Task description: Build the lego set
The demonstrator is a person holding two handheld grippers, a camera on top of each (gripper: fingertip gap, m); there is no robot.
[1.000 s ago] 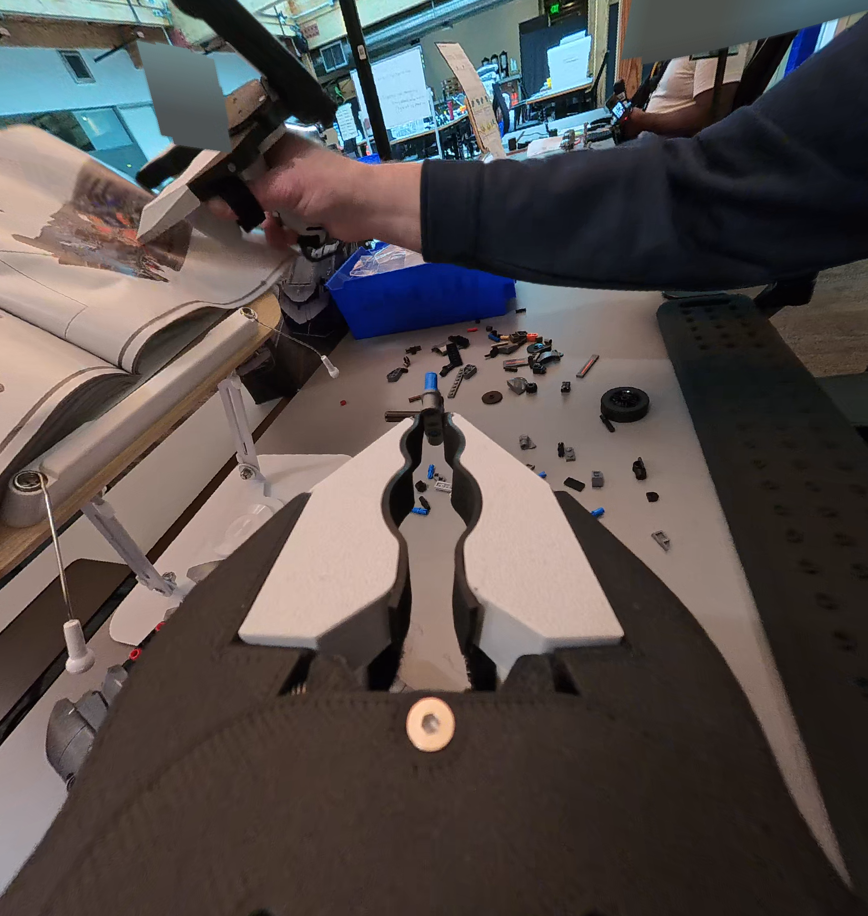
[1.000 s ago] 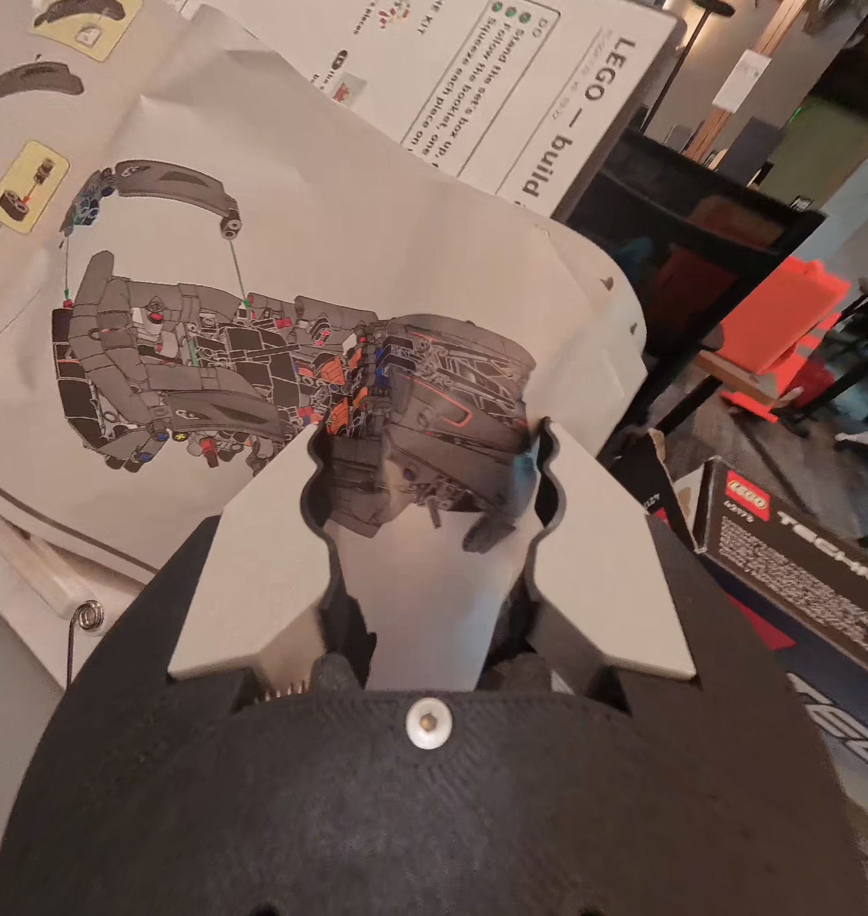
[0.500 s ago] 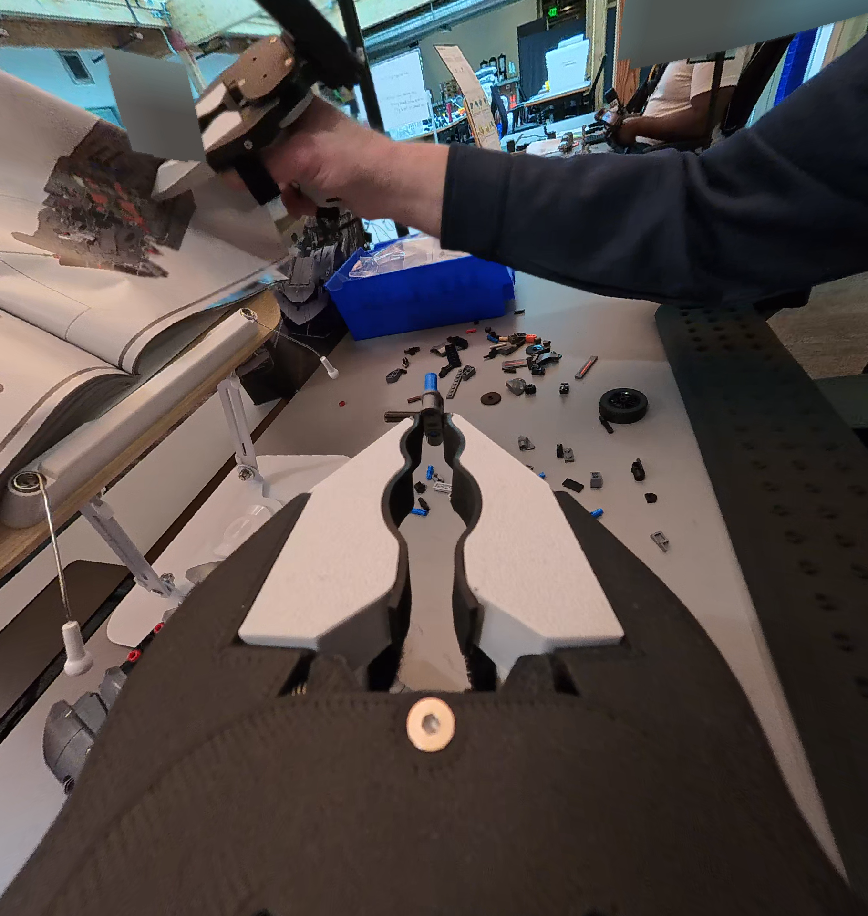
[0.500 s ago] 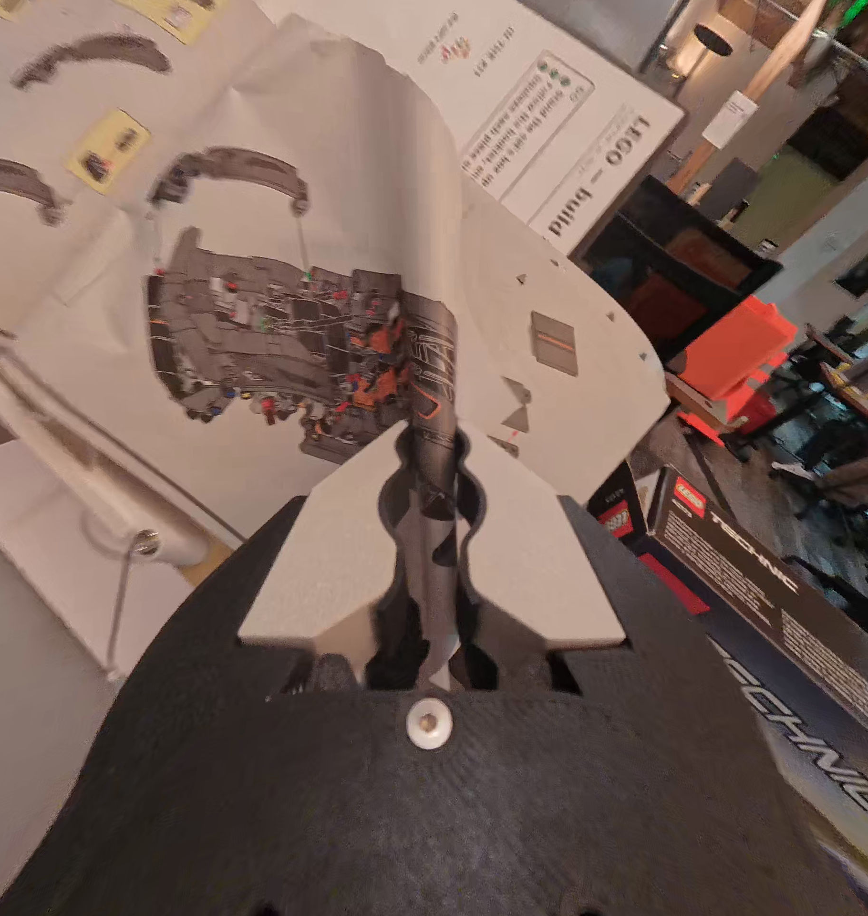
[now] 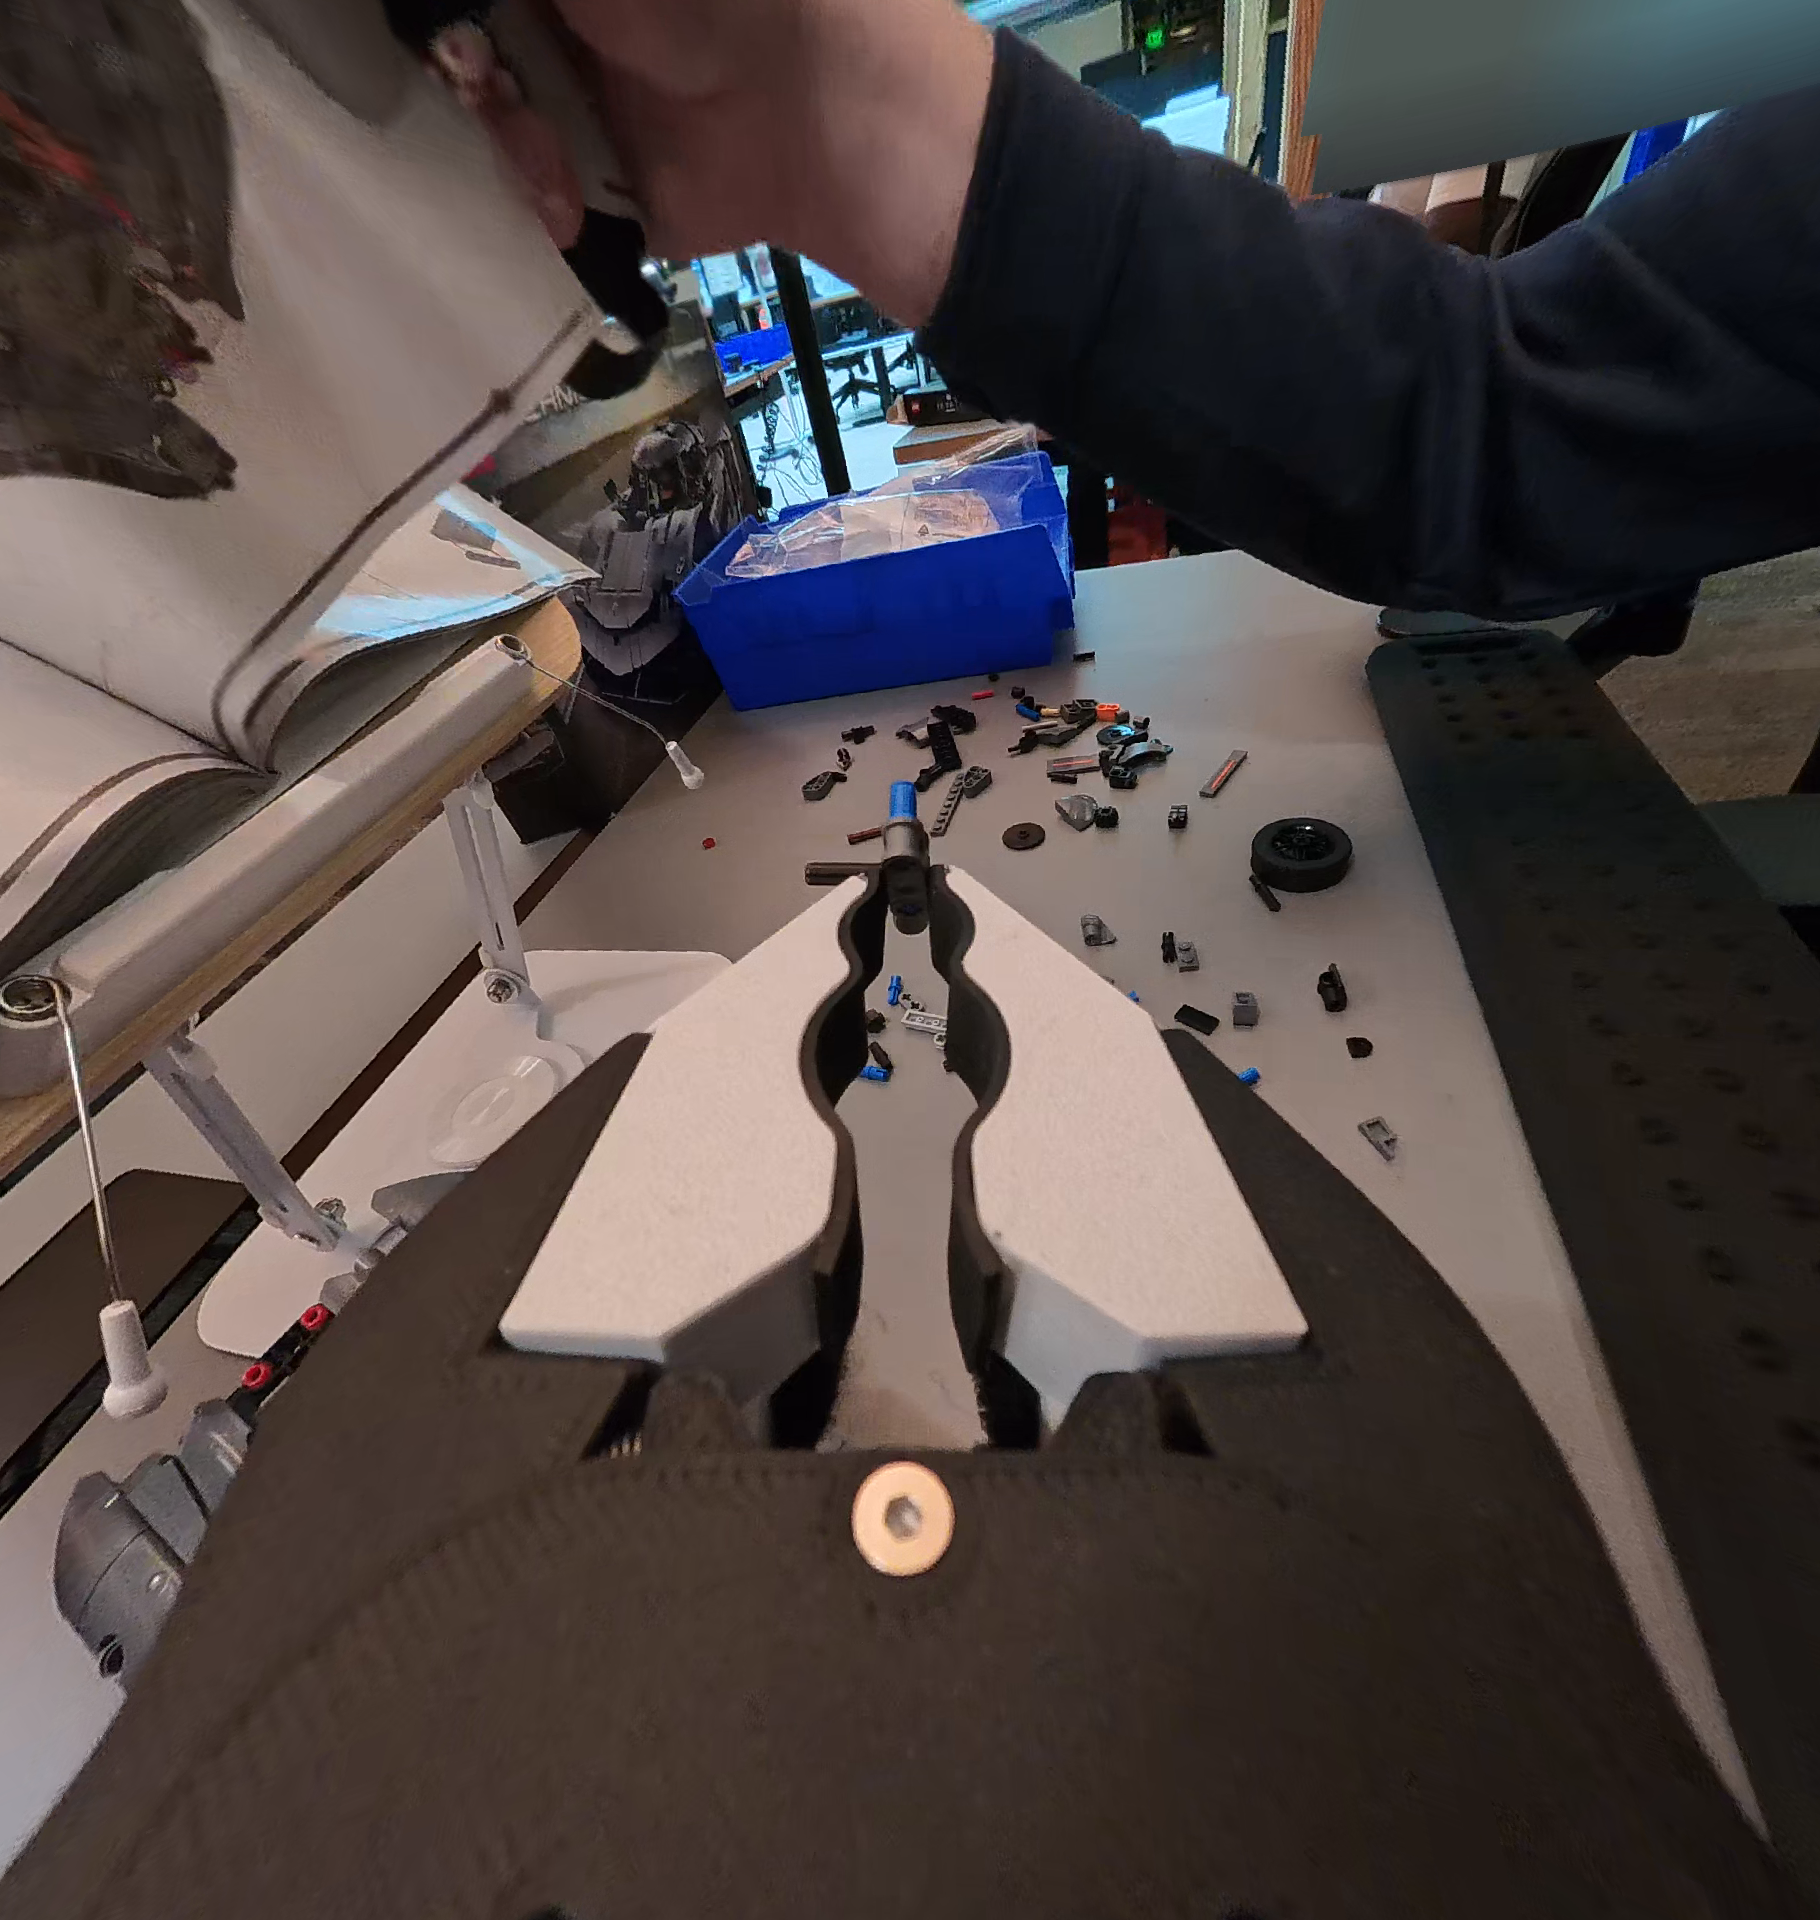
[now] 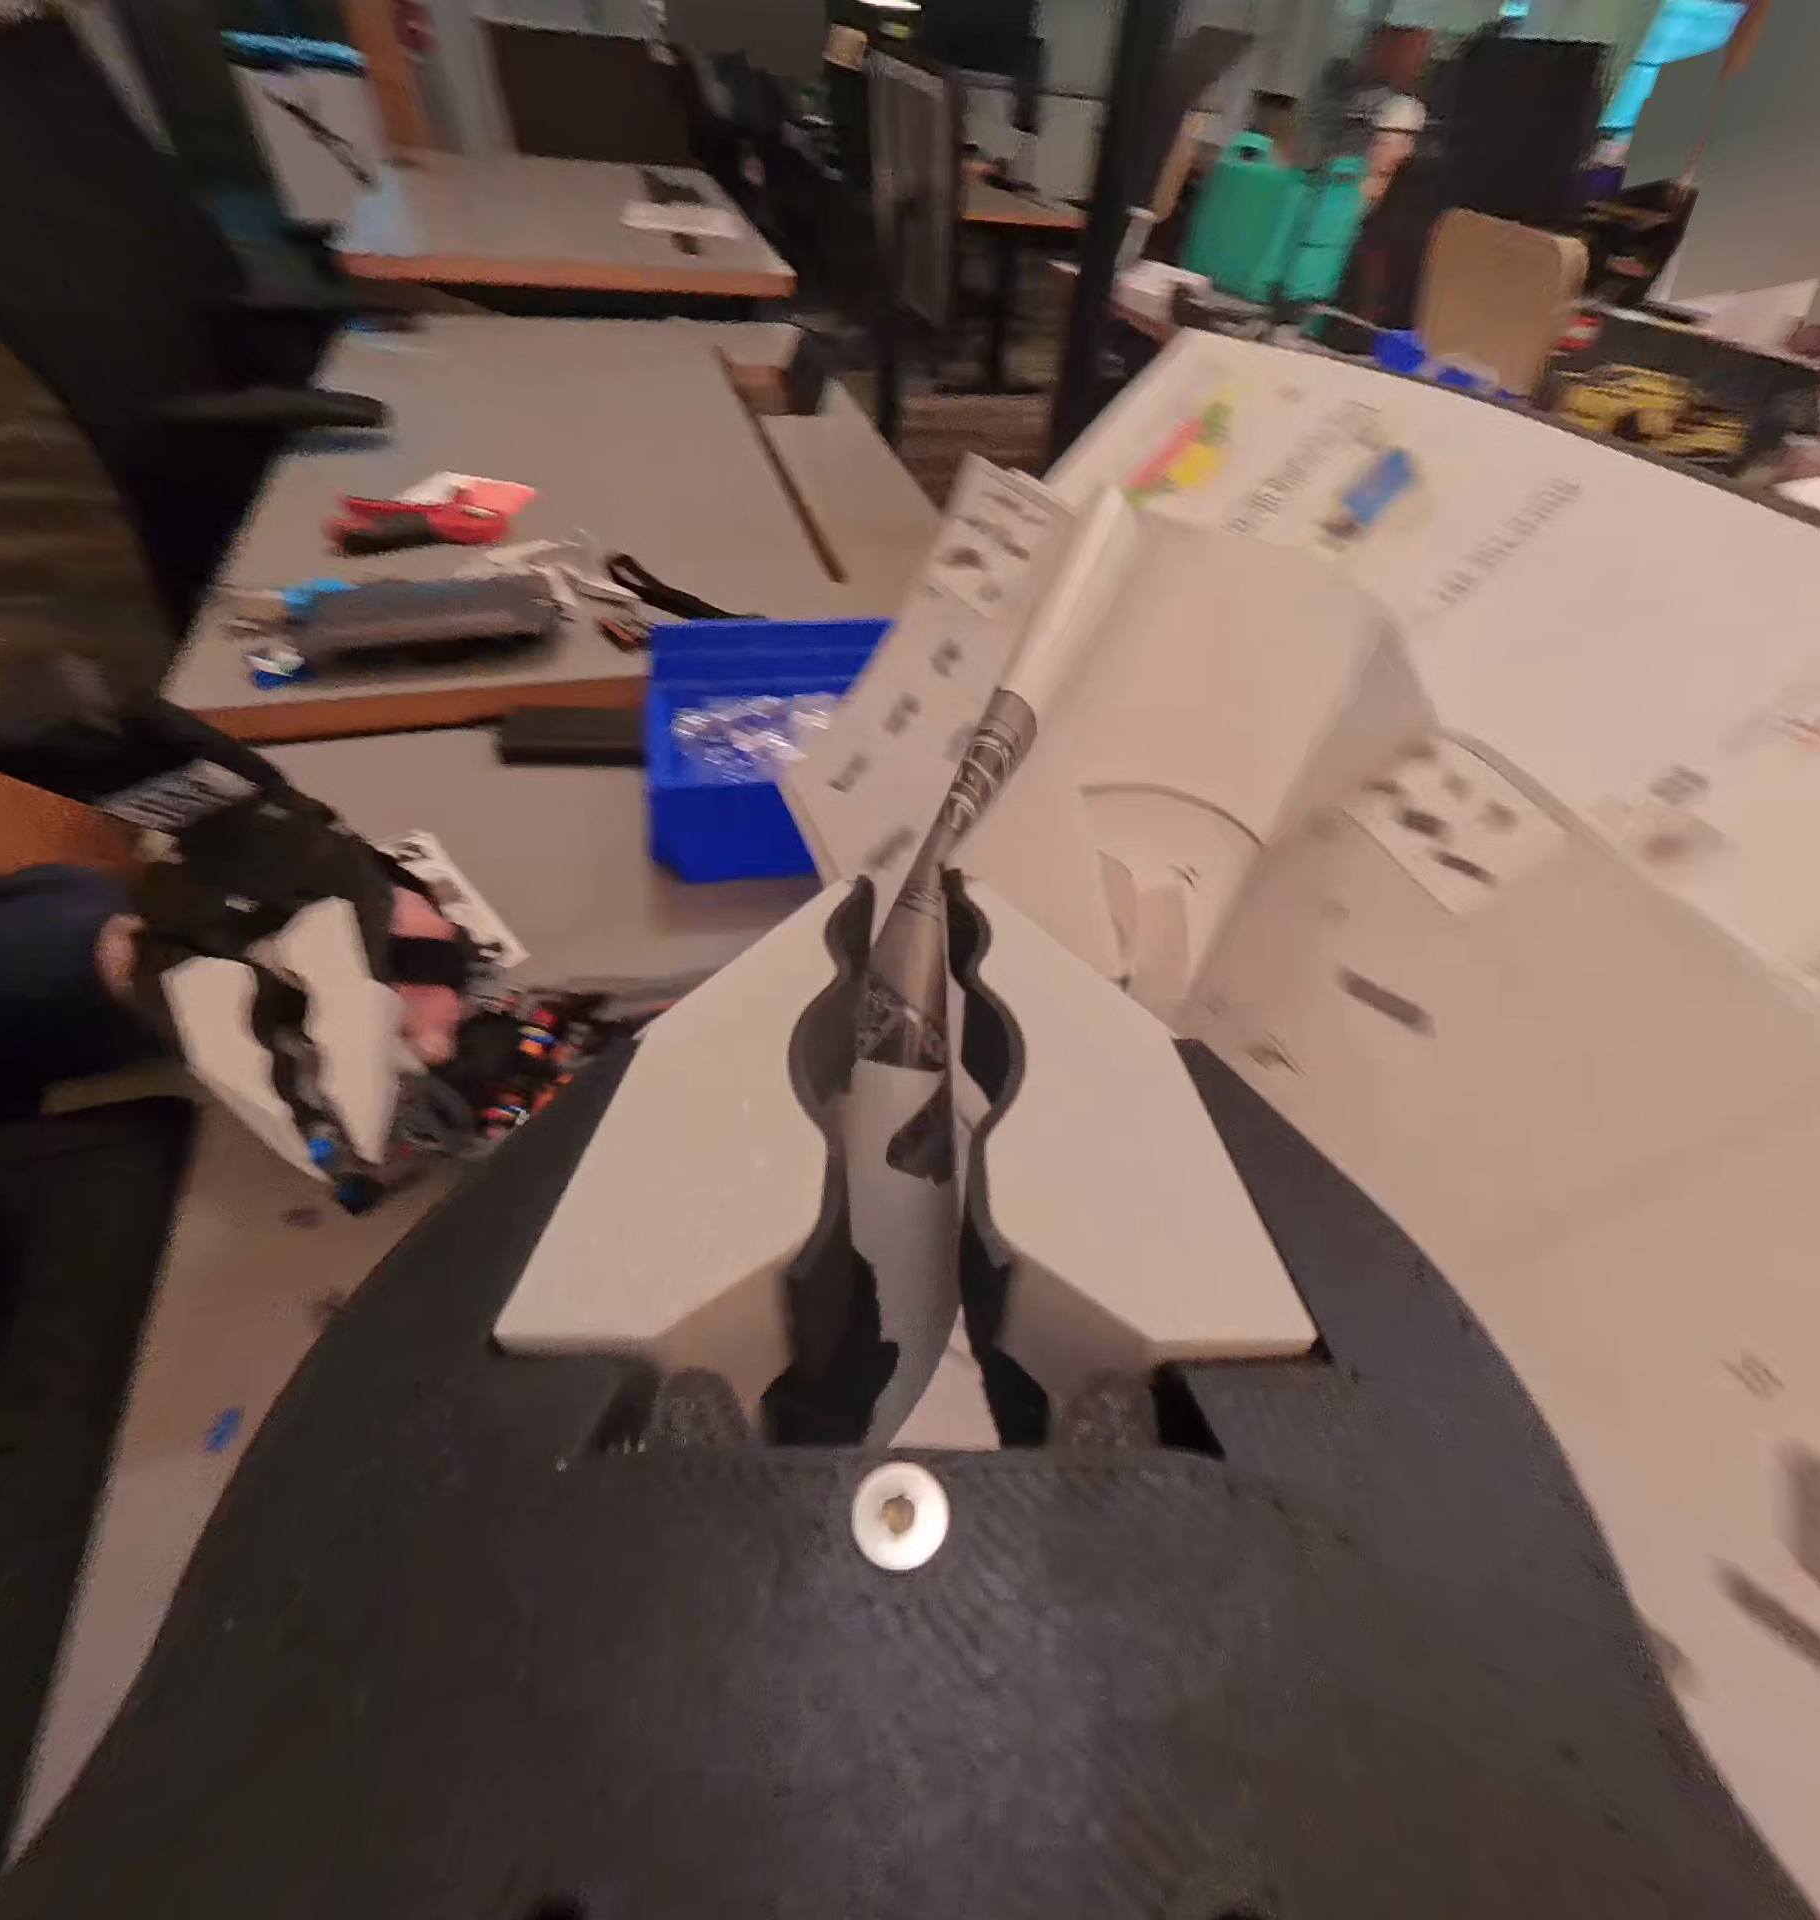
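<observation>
Since before, our right gripper [image 6: 906,894] has swung the pinched page [image 6: 999,748] up and over; we're turning it. Left gripper [image 5: 906,883] clamps a pin piece [image 5: 903,831] above the table [image 5: 1249,665]. Next: release flat.

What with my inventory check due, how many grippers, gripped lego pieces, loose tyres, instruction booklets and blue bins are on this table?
Grippers: 2, left gripper, right gripper
Gripped lego piece: 1
Loose tyre: 1
Instruction booklet: 1
Blue bin: 1
Total: 6
</observation>
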